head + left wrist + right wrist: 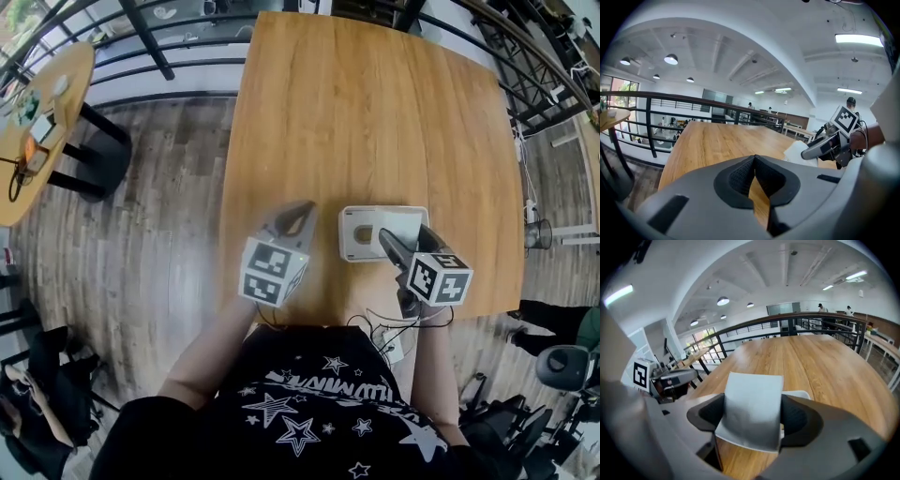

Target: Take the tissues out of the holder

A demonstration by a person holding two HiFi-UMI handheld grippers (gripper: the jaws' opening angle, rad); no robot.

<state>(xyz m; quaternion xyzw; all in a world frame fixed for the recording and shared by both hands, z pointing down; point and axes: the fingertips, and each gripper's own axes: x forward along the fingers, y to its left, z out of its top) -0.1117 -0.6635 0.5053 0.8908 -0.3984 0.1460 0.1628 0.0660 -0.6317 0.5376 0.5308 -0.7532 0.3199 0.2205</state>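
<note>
A white tissue holder lies flat on the wooden table near its front edge. My right gripper reaches over the holder from the right. In the right gripper view a pale folded tissue stands up between the two dark pads, with my right gripper shut on it; the holder's rim shows just behind. My left gripper hovers left of the holder, apart from it. Its jaws meet at the tips and hold nothing. From the left gripper view the tissue and right gripper show at right.
The table's left edge drops to a wood-plank floor; a black railing runs beyond the far side. A second round table with small items stands at far left. Cables hang at the table's front edge by the person's torso.
</note>
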